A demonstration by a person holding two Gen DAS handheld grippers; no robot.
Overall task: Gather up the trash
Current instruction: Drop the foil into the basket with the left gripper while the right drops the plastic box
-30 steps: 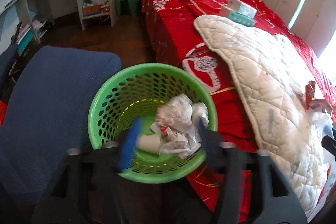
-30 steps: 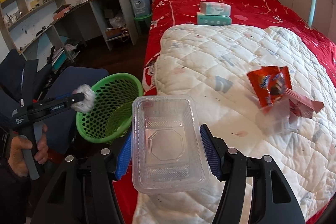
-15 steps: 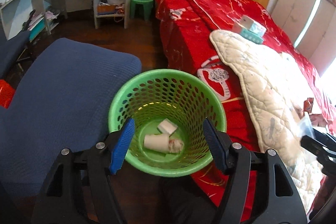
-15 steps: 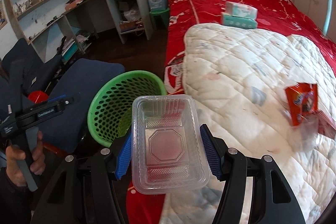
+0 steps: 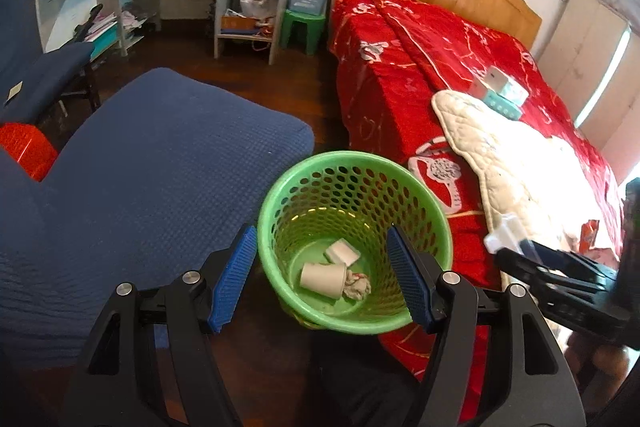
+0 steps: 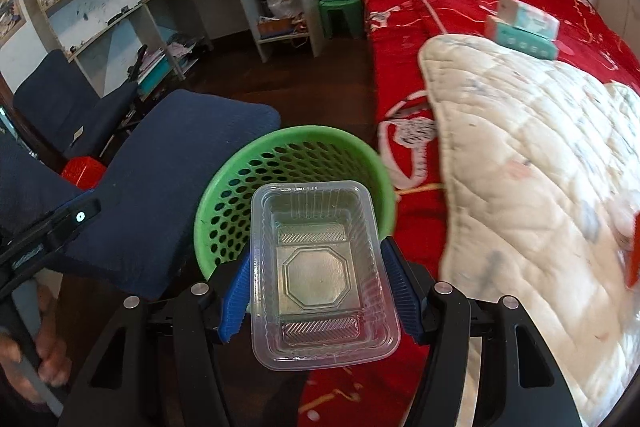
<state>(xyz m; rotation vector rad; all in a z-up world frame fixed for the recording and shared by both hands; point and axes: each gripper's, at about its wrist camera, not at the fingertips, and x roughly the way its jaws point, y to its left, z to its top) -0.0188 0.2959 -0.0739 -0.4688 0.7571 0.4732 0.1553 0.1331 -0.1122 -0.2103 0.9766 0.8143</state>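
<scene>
A green perforated basket [image 5: 434, 223] stands on the floor between a blue chair and the bed. Inside lie a white paper cup [image 5: 322, 277], a crumpled tissue [image 5: 357, 286] and a small white piece [image 5: 341, 251]. My left gripper [image 5: 322, 285] is open and empty just above the basket's near rim. My right gripper [image 6: 316, 287] is shut on a clear plastic tray [image 6: 320, 273], held at the basket's [image 6: 224, 187] near rim. The right gripper also shows at the right of the left wrist view [image 5: 560, 275].
A blue chair seat [image 5: 152, 171] lies left of the basket. The bed with red cover [image 5: 420, 67] and white quilt [image 6: 540, 167] is to the right. Tissue boxes [image 6: 524, 27] sit on the bed. An orange wrapper [image 5: 590, 235] lies on the quilt. Desk shelves and a green stool [image 5: 304, 27] stand behind.
My left gripper opened and dropped the crumpled tissue into the basket, then drew back. My right gripper carried the clear tray left from over the quilt to the basket.
</scene>
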